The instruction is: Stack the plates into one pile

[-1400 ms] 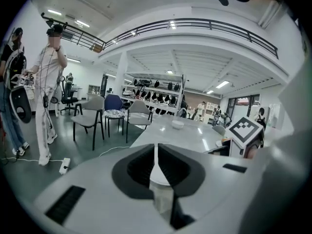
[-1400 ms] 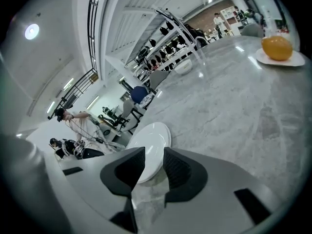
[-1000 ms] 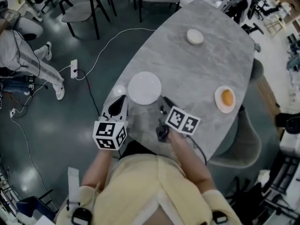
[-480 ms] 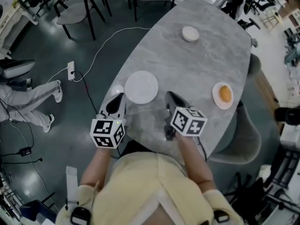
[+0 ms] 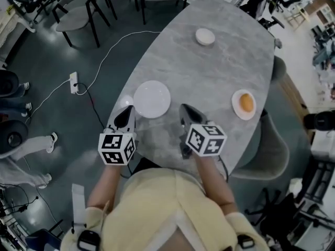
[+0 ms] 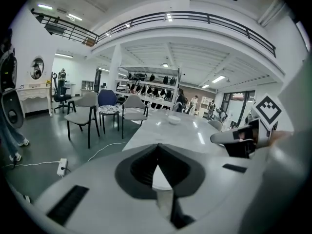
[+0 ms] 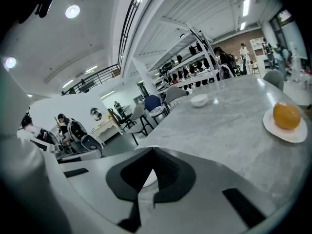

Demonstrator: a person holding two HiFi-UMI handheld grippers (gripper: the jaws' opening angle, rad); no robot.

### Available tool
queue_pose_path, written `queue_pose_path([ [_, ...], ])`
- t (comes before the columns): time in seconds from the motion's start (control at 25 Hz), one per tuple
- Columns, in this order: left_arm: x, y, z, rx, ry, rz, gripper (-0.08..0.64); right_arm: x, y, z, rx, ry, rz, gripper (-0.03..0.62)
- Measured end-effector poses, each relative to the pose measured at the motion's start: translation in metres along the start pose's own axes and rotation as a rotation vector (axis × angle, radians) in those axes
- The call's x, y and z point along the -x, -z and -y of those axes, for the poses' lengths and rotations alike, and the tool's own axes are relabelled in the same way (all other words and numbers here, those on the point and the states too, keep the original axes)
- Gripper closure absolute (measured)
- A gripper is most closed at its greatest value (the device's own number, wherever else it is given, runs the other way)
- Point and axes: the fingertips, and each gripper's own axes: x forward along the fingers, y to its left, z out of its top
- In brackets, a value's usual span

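- Right now your left gripper point(image 5: 128, 113) sits over the near left edge of the grey table point(image 5: 209, 72). Its tip is just beside the near rim of the empty white plate point(image 5: 152, 99), and I cannot tell whether the two touch.
- Its jaws meet at the tip and hold nothing. In the left gripper view the plate shows only as a white patch through the gap behind the closed tips.
- Your right gripper point(image 5: 185, 112) is just to the right of that plate and apart from it, angled down toward the tabletop.
- Its jaws have just been closing and now stand together, with nothing between them.
- The dishes lie well apart, none stacked. The white plate is nearest you and a small white dish point(image 5: 204, 36) sits at the far end. A second plate point(image 5: 236, 99) carrying an orange point(image 5: 246, 104) lies by the right edge.
- In the right gripper view the orange point(image 7: 286, 115) is off to the right, and the small white dish point(image 7: 199, 100) is farther along the table.
- On the floor to your left are chairs point(image 5: 73, 17) and a power strip point(image 5: 73, 79) on a white cable.
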Motion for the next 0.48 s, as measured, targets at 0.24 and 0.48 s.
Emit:
queue_pose_path([
  [0.24,-0.0075,0.0016,-0.0019,0.008,-0.002,-0.013,0.557,-0.0008,0.0051,0.0069,0.005,0.024,-0.002,0.589],
  [0.48,-0.0086,0.0015,-0.0008,0.013,0.001,-0.024,0.557,-0.0002,0.0095,0.0080,0.001,0.033,-0.013,0.589],
])
